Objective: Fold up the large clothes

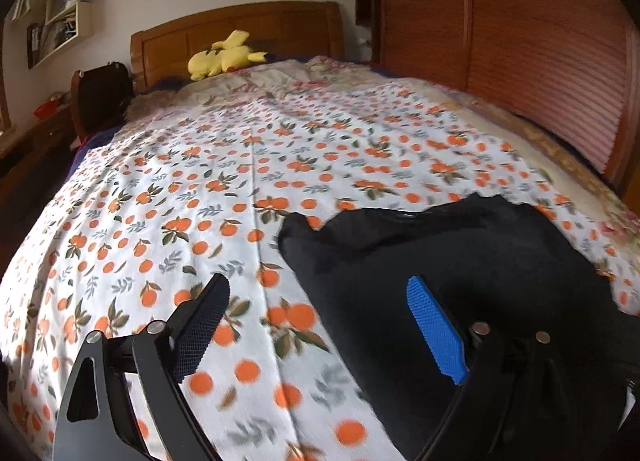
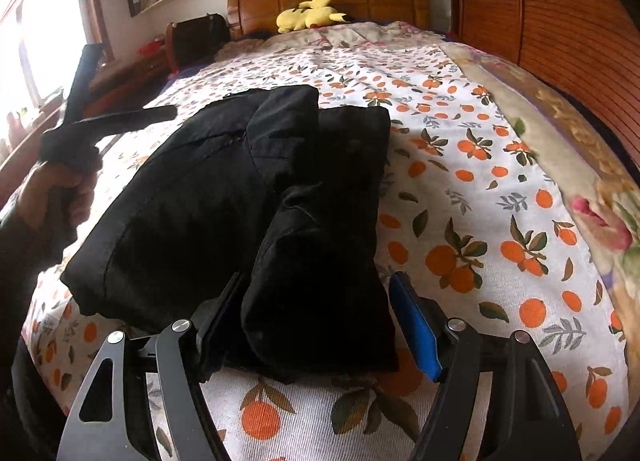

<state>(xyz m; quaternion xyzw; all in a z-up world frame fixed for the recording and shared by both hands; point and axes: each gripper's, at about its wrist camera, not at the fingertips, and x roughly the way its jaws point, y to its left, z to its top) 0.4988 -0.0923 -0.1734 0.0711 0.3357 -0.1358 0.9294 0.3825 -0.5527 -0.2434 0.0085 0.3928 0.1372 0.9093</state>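
A black garment [image 2: 224,197] lies folded into a thick bundle on the orange-print bedsheet [image 2: 480,189]. Its near folded end sits between the fingers of my right gripper [image 2: 316,301], which is open; the blue pad [image 2: 416,333] stands just clear of the cloth. In the left wrist view the same garment [image 1: 460,253] fills the lower right. My left gripper [image 1: 320,305] hangs open over its left edge, one finger above the sheet and the blue one above the cloth, holding nothing. A person's hand [image 2: 60,189] carries that gripper at the left of the right wrist view.
A yellow plush toy [image 1: 224,55] lies by the wooden headboard [image 1: 240,27]. A slatted wooden wardrobe [image 1: 520,41] runs along the right of the bed. A dark chair [image 1: 100,95] and a desk stand to the left, and a floral quilt [image 2: 580,165] covers the bed's right edge.
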